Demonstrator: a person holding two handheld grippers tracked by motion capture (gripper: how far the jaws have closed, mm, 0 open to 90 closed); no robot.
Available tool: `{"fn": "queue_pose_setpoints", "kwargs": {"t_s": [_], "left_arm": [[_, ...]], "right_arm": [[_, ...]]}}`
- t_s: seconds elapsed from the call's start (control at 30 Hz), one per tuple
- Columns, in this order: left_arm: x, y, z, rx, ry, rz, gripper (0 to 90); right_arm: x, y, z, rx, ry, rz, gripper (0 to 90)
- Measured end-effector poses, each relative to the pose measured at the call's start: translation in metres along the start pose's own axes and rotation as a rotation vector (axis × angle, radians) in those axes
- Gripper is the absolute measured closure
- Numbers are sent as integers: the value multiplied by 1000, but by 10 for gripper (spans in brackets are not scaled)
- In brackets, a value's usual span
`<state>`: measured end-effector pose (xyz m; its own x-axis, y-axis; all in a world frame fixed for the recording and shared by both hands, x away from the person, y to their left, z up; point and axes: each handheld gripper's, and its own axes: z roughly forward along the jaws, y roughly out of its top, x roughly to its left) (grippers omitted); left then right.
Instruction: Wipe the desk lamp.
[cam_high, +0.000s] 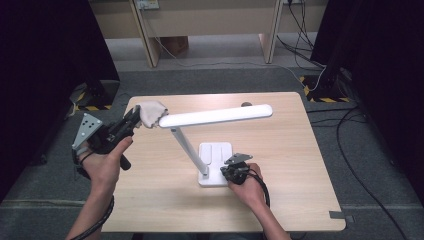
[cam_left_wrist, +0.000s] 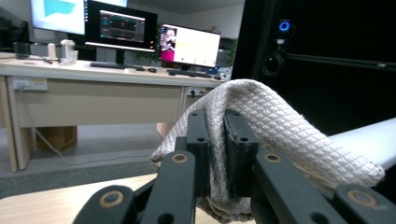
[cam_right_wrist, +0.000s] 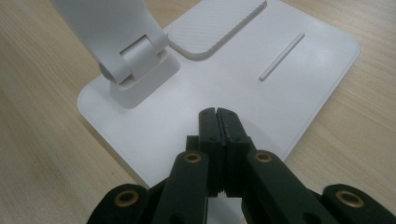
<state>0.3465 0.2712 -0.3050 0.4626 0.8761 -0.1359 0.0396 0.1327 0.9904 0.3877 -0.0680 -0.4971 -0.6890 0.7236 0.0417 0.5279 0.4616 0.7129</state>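
1. Left gripper (cam_high: 131, 121) clamped on a waffle-weave cloth (cam_high: 150, 111), jaws pinching a fold of it; cloth draped over the near end of the lamp head (cam_high: 216, 116), raised above the counter (cam_high: 280, 165) at its left rear.
2. Right gripper (cam_high: 234, 172) pressed down on the white lamp base (cam_high: 216, 155) near its front edge; jaws closed together, holding nothing.
3. Probably wiping the lamp head; best done by drawing the cloth along the bar in one even stroke; light downward pressure only, lest the hinged arm (cam_high: 189, 150) sag.
4. Base to be pinned firmly throughout; cloth fold kept deep in the jaws against slipping.
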Motion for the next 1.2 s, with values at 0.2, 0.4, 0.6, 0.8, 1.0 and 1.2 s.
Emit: {"fn": "queue_pose_setpoints", "kwargs": {"t_s": [0.2,0.4,0.6,0.8,1.0,1.2], "left_arm": [[-16,-1,2,21,-48,43,817],[-24,0,1,27,-58,81,816],[-31,2,-2,35,-56,115,816],[-36,5,-4,38,-70,140,815],[-41,6,0,41,-82,143,815],[-47,6,1,41,-82,160,815]], "right_arm": [[0,0,0,-1,1,0,893],[0,0,0,-7,1,2,892],[-1,0,0,-6,2,1,891],[-1,0,1,-7,3,2,891],[-1,-1,1,-10,4,3,891],[-1,-1,1,-15,7,6,892]]}}
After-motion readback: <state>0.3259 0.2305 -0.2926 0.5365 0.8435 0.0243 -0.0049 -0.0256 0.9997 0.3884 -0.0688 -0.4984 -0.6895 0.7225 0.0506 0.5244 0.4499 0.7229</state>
